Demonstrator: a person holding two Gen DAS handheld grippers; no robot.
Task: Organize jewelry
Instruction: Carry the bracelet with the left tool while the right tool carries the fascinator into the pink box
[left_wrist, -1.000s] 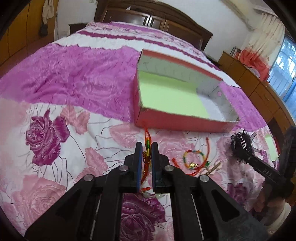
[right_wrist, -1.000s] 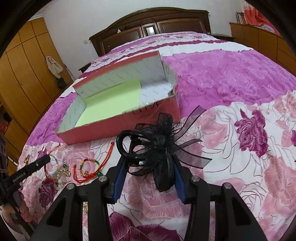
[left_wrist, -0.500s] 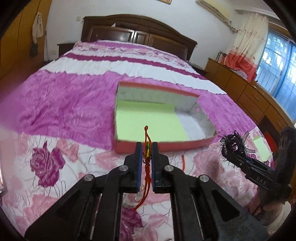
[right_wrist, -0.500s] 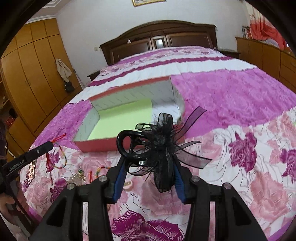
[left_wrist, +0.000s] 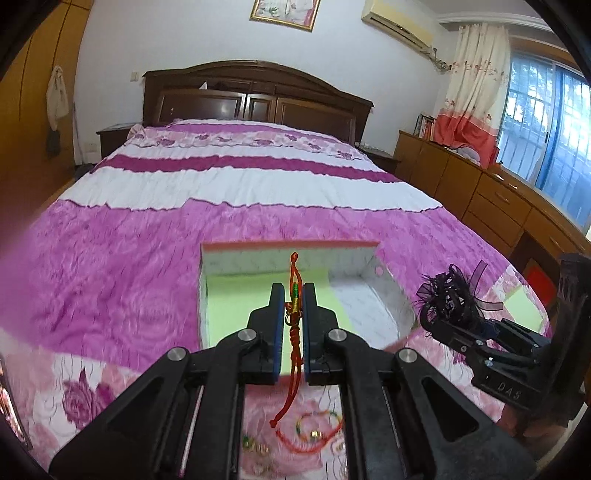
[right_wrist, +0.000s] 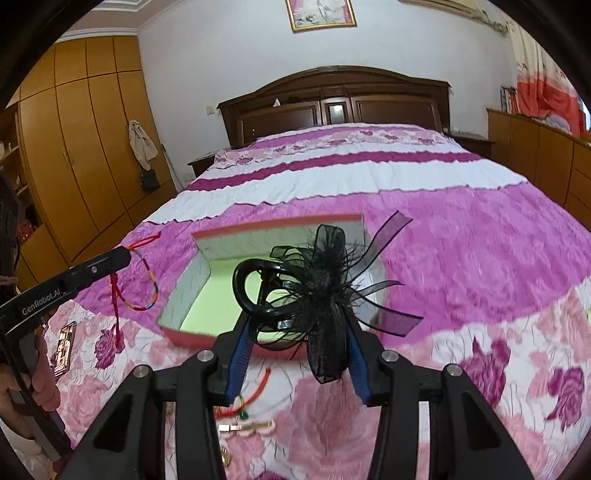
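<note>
Left gripper (left_wrist: 294, 295) clamped tight on a red cord bracelet (left_wrist: 293, 314), dangling above the open box (left_wrist: 295, 251); right gripper (right_wrist: 295, 332) pinched on a black hair clip (right_wrist: 314, 288), also up over the box; more bracelets (left_wrist: 314, 432) lying loose on the bedspread (left_wrist: 129, 258).

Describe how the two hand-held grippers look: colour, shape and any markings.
Both the left gripper and the right gripper are matte black plastic, with angular triangular cut-outs, silver round screw heads and blue pads inside the jaws. White "GenRobot.AI" lettering runs along the left one's side; the right one shows letters like "DAS". No cables are visible.
</note>
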